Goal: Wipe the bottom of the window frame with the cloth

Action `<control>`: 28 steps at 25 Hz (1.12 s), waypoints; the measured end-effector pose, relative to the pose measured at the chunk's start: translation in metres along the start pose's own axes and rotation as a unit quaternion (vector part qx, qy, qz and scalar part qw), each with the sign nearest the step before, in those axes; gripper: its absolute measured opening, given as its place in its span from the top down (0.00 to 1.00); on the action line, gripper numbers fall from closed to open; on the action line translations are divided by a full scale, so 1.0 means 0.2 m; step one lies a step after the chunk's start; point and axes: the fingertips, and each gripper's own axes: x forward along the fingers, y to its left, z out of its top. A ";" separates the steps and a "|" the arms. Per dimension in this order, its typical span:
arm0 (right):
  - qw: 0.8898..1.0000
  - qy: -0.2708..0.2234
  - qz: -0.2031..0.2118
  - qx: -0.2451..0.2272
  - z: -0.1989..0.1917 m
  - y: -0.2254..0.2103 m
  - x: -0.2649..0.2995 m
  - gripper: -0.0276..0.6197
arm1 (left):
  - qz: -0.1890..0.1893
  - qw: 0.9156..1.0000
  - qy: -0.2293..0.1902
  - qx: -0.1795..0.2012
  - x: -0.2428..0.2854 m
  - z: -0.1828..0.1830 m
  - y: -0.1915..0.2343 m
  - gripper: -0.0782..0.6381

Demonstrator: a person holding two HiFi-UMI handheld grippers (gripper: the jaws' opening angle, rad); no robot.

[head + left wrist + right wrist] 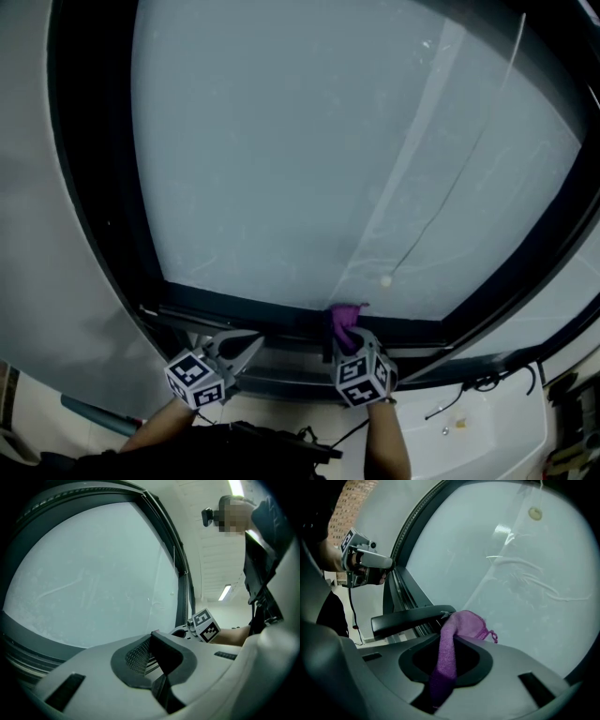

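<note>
**Item: window-frame wipe, in progress**

- Right gripper: the fingers are pinching the purple cloth. A strip of it is running down between them, and a bunched end is sticking out past the tips.
- Purple cloth, location: it is pressing against the bottom rail of the window frame, roughly midway along the rail, just under the frosted glass.
- Left gripper: the fingers are lying pressed together at the tips and are gripping nothing. It is hovering near the same bottom rail, to the left of the cloth, and is taking no part in the wipe.
- Dark bar: it is lying along the rail just beside the cloth in the right gripper view. What it is cannot be told.
- Progress, as a judgement: the wiping is under way rather than finished, since the cloth is sitting on the rail at mid-length. The rail is showing no clear difference between wiped and unwiped stretches, so the share already covered cannot be told.
- Remaining, as a judgement: the person is probably facing passes toward both corners, the left stretch under the idle gripper and the right stretch curving away toward the far side
</note>
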 end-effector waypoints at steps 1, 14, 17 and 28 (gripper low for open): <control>1.000 -0.008 0.004 0.012 -0.01 0.02 0.00 0.84 | -0.001 1.000 0.001 0.000 -0.01 0.00 0.00 0.89; 0.993 -0.057 -0.029 0.103 -0.05 0.11 0.00 0.84 | 0.011 1.000 0.007 0.002 -0.11 -0.03 0.01 0.89; 0.992 -0.065 -0.032 0.106 -0.06 0.14 -0.01 0.84 | 0.034 0.999 -0.001 0.000 -0.12 -0.03 -0.02 0.89; 0.989 -0.105 -0.033 0.097 -0.06 0.24 -0.02 0.84 | 0.137 0.990 -0.016 0.013 -0.24 -0.03 -0.13 0.89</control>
